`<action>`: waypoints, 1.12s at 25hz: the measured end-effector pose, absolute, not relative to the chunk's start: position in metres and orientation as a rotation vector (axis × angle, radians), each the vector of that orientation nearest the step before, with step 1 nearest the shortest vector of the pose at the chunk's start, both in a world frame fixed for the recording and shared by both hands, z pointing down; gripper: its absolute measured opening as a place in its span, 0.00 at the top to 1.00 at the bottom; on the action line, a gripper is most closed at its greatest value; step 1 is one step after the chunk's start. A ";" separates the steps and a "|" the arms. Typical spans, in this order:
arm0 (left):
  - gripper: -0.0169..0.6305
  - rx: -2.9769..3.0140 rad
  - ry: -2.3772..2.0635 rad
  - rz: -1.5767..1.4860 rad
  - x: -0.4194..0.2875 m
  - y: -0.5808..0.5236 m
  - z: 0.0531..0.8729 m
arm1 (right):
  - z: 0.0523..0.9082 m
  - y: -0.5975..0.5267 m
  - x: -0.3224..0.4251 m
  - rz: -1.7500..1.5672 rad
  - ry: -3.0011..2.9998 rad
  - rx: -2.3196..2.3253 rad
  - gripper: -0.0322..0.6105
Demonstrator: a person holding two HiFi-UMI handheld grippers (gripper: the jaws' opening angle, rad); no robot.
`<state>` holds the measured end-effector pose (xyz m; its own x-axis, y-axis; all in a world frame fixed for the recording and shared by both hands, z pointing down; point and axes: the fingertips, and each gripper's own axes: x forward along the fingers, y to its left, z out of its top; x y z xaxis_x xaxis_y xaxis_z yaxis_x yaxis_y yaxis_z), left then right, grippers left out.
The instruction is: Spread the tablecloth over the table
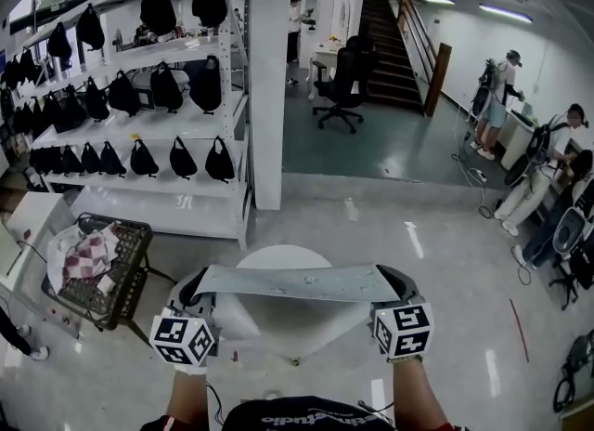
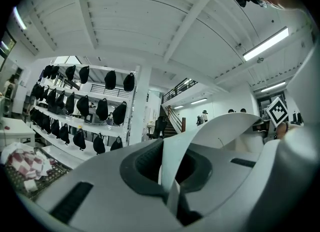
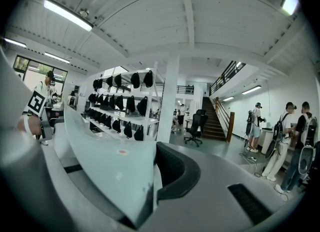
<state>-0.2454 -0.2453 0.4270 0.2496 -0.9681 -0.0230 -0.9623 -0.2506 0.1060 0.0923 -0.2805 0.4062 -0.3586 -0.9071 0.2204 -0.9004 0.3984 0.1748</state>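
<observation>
A pale grey tablecloth (image 1: 297, 282) hangs as a taut band between my two grippers, held level above the round white table (image 1: 281, 255). My left gripper (image 1: 198, 292) is shut on the cloth's left end. In the left gripper view the cloth (image 2: 220, 126) rises out of the closed jaws (image 2: 172, 168) and curves off to the right. My right gripper (image 1: 401, 282) is shut on the other end. In the right gripper view the cloth (image 3: 107, 161) runs leftward from its jaws (image 3: 152, 176). Loose cloth sags below the band onto the table.
A black wire basket cart (image 1: 121, 276) with a checked cloth stands at the left. Behind it are white shelves of black bags (image 1: 167, 85) and a white pillar (image 1: 269, 85). An office chair (image 1: 342, 85), stairs (image 1: 390, 39) and several people (image 1: 543, 178) are farther off.
</observation>
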 end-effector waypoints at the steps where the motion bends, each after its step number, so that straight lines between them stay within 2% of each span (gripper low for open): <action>1: 0.95 2.429 -1.875 -0.129 -0.250 -0.249 0.428 | 0.406 -0.284 0.088 -0.034 -2.374 1.586 0.91; 8: 0.94 2.452 -1.842 -0.125 -0.273 -0.280 0.431 | 0.403 -0.307 0.066 -0.048 -2.352 1.629 0.91; 28: 0.95 2.450 -1.817 -0.151 -0.282 -0.314 0.432 | 0.397 -0.334 0.058 -0.052 -2.322 1.659 0.91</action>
